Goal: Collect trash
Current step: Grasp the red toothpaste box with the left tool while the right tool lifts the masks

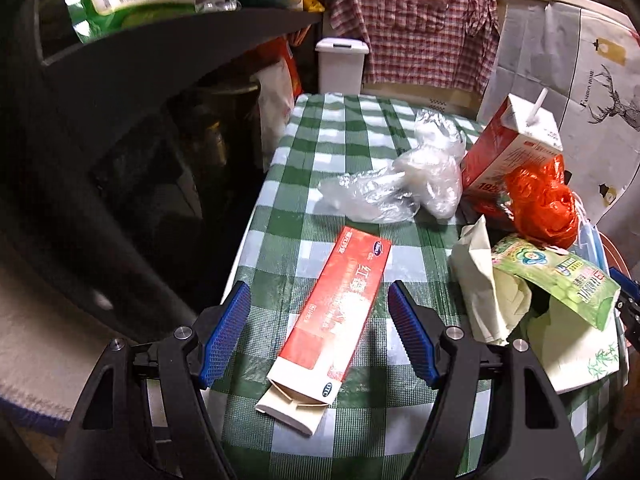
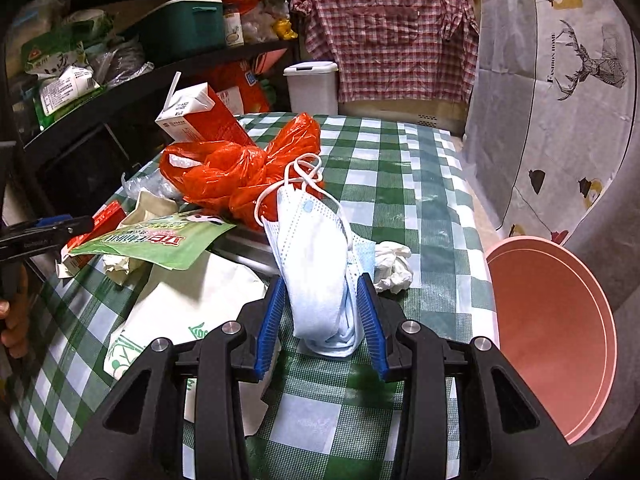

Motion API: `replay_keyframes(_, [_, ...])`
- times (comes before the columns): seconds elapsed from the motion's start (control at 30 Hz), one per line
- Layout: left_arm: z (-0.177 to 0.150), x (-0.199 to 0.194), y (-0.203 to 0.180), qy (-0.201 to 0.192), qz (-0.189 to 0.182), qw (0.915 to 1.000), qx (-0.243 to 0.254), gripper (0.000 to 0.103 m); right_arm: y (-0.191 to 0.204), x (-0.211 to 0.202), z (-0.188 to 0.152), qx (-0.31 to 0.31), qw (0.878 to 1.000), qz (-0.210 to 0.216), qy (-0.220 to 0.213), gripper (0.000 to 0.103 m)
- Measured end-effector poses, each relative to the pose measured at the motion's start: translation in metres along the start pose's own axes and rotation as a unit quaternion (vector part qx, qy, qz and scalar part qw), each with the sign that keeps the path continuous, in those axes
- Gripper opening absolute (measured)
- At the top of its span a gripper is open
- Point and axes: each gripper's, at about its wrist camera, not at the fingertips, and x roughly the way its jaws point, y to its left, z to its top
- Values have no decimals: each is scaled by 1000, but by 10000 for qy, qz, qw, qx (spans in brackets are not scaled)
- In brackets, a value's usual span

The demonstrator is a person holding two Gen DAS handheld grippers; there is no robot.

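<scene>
The left gripper [image 1: 319, 330] hangs over the near left part of the green-checked tabletop [image 1: 344, 128], its jaws spread wide. A long red and white carton [image 1: 332, 312] lies flat between the blue pads [image 1: 224, 332], its opened flap toward the near edge; neither pad touches it.

The right gripper [image 2: 320, 320] has its jaws about half closed around a folded pale blue face mask [image 2: 320, 264]. The right pad lies against the mask's side; whether the left one presses on it I cannot tell. The mask's lower end rests on the tabletop and its white ear loops [image 2: 304, 176] curl toward the far edge.

Just beyond the mask lies a crumpled orange plastic bag [image 2: 236, 176], with a red drink carton [image 2: 200, 116] and its straw leaning behind it. A green snack packet [image 2: 156, 240] sits on a white paper bag [image 2: 188, 304] toward the left edge, and a crumpled white tissue [image 2: 394, 266] lies just right of the mask. A clear plastic bag [image 1: 404, 180] lies mid-tabletop beyond the long carton. A pink basin [image 2: 556, 328] stands off the right edge, and a white lidded bin [image 2: 312, 84] stands past the far edge.
</scene>
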Motion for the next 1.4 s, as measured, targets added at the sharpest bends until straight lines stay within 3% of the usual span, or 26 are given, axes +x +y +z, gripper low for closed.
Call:
replay_keyframes(0.13, [-5, 9, -6, 213, 22, 9996, 157, 69, -2, 1, 0, 25, 10000, 11, 39, 37])
replay_keyframes(0.2, [-7, 11, -8, 281, 23, 9994, 209, 65, -2, 0, 0, 16, 10000, 26, 47, 28])
replay_keyframes(0.3, [-9, 10, -11, 315, 26, 9991, 274, 54, 0, -4, -1, -30, 10000, -1, -12, 17])
replay_keyframes(0.37, [-10, 9, -14, 339, -5, 9989, 311, 41, 1, -8, 0, -45, 10000, 20, -54, 13])
replay_keyframes(0.47, [-10, 4, -17, 330, -118, 9989, 318, 34, 1, -13, 0, -27, 9999, 65, -86, 11])
replay_keyframes(1.4, [6, -106, -71, -856, -605, 9939, 354, 34, -16, -106, 13, 203, 9950, -149, -964, 7])
